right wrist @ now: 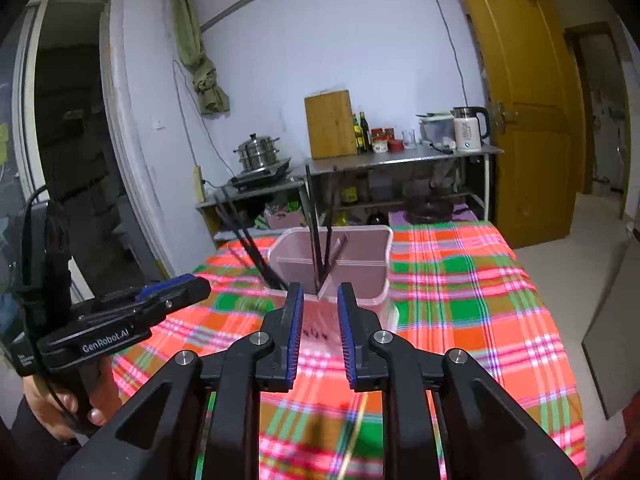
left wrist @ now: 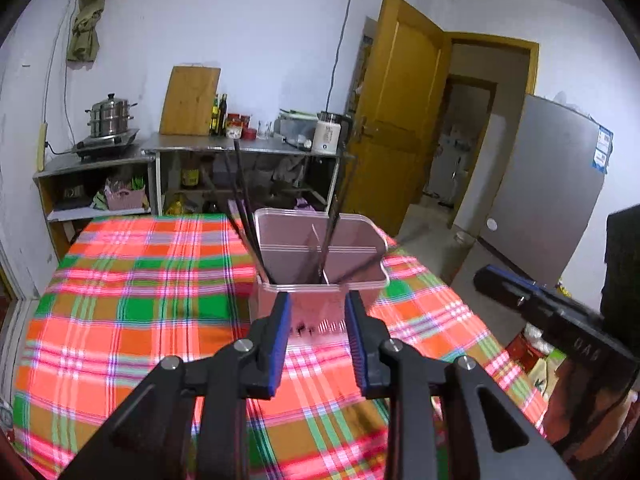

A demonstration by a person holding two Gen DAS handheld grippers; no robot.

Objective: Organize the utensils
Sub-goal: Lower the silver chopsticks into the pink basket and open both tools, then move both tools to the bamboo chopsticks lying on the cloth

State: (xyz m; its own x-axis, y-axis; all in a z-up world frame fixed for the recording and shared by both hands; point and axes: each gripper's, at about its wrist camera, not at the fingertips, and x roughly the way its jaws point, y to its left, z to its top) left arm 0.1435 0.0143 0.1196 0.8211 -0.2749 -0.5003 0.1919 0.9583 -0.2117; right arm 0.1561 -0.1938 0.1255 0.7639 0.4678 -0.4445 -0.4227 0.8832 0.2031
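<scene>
Bright plaid cloth [left wrist: 132, 300] in red, green and orange covers the table, with a steel counter [right wrist: 400, 158] and a yellow door [right wrist: 528, 120] behind it. Both hand-held tools hover above the cloth, level and aimed at the pink utensil holder [left wrist: 320, 308] near the middle of the table. The left gripper [left wrist: 318, 300] has its blue-padded jaws spread wide with nothing between them, tips just short of the holder's near wall. The right gripper [right wrist: 319, 292] is likewise spread and empty, close to the holder's near rim. In the right wrist view the left tool appears at the lower left, gripped by a hand [right wrist: 60, 412] around its handle.

Thin partitions divide the holder into compartments. Dark chopsticks [left wrist: 248, 216] stand in it: one bundle leans left out of the left compartment, others lean in the compartments to its right.
</scene>
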